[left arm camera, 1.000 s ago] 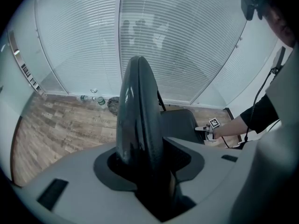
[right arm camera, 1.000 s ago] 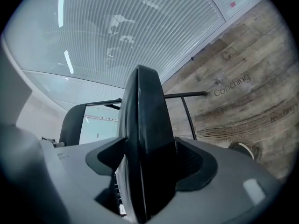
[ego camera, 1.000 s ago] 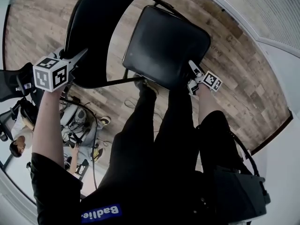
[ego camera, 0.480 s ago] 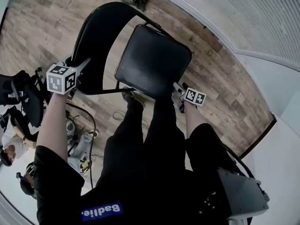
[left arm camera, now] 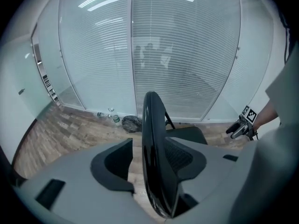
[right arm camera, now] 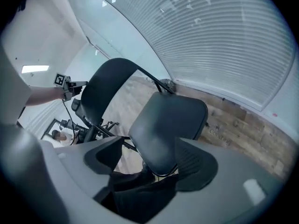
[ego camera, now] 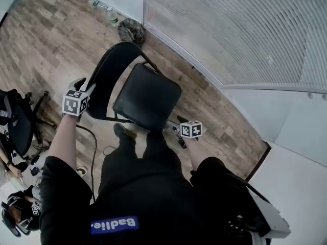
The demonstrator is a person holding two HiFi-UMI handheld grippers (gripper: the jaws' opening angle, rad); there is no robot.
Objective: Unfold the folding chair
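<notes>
And here we are over the folding chair (ego camera: 147, 97), which stands opened out on the wood floor (ego camera: 46, 45) right at our twelve o'clock, its black seat (right arm camera: 168, 125) lying flat and its curved backrest (left arm camera: 156, 171) upright behind it. We look along the left gripper (left arm camera: 153, 148): its jaws have just been opening and it is released. The thin glossy edge of the backrest runs up between the two jaws, with a clear gap to the left one and closer in against the right one, and nothing is clamping it. From the head view that gripper sits at about nine o'clock of the seat, just beside the backrest's outer rim. Over to the right gripper (right arm camera: 152, 146): its jaws have just been opening too, and they stand wide apart and let go. The near edge of the seat shows in the gap between them, beyond the tips, and our own dark trouser leg (ego camera: 148, 157) fills the space below. From above, this gripper hangs at about four o'clock of the seat, near its front corner and apart from it. Past the chair, at twelve o'clock, a crumpled dark bag (ego camera: 132, 31) lies at the foot of the glass wall with blinds (ego camera: 230, 29), and a couple of bottles (ego camera: 104, 11) lie at its eleven o'clock. Far out at nine o'clock stands a black office chair (ego camera: 18, 121).
</notes>
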